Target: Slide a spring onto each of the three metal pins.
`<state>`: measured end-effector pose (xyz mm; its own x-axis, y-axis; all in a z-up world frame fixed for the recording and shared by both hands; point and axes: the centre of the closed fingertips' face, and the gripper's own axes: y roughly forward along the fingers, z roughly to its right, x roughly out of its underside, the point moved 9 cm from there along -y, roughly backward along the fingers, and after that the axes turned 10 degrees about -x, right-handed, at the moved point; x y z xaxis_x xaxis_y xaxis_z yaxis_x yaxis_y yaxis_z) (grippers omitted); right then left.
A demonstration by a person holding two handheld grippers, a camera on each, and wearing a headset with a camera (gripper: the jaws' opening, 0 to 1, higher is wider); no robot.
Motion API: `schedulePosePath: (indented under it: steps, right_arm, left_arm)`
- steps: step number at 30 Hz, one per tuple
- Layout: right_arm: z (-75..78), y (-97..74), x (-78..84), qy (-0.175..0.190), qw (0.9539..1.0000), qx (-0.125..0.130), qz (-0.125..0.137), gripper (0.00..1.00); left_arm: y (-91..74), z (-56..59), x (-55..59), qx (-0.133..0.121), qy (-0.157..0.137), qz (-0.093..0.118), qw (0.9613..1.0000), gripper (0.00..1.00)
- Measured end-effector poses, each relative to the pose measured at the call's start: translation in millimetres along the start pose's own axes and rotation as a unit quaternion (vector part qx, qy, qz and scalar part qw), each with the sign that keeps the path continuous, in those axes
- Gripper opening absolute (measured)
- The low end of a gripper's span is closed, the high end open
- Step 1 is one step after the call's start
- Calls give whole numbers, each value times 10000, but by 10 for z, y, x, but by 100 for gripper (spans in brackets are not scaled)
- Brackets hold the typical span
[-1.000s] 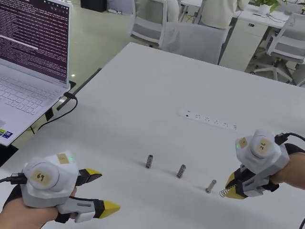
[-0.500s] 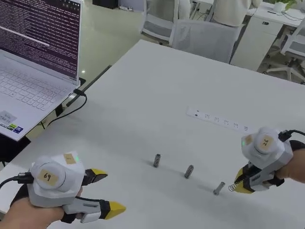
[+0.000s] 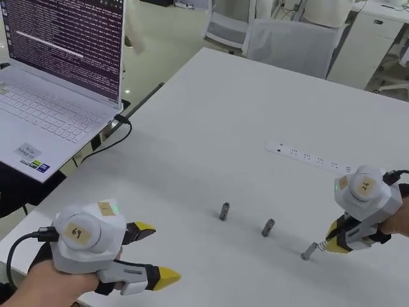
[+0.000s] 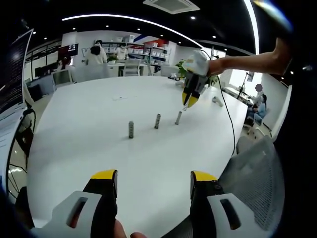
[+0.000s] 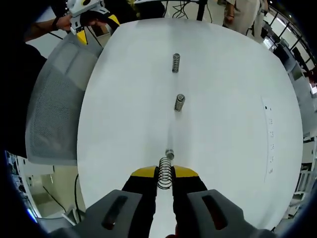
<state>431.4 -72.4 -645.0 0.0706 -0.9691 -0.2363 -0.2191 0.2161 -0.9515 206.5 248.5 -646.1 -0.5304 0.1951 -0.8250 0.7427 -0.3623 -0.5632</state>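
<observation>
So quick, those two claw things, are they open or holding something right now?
Left gripper: open, holding nothing.
Right gripper: shut on a spring, close to the nearest pin.

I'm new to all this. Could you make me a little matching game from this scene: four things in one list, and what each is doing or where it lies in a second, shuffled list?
Things:
1. left gripper
2. right gripper
3. laptop
4. power strip

States:
A. lies flat on the table beyond the pins
B. shut on a spring
C. open, holding nothing
D. lid up, text on the screen

Pairs: 1-C, 2-B, 3-D, 4-A
</observation>
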Motion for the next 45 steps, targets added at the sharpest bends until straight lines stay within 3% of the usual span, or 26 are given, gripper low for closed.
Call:
schedulePosePath:
  steps: [17,45]
  right_arm:
    - [79,79,-41,-58,9999,-46,-79,9]
    - [114,259,-143,-365,9977,-100,-561,9]
  left_arm:
    - [4,-51,22,-42,-108,-47,9999,54]
    - [-4,-93,54,-82,-192,-91,9997,54]
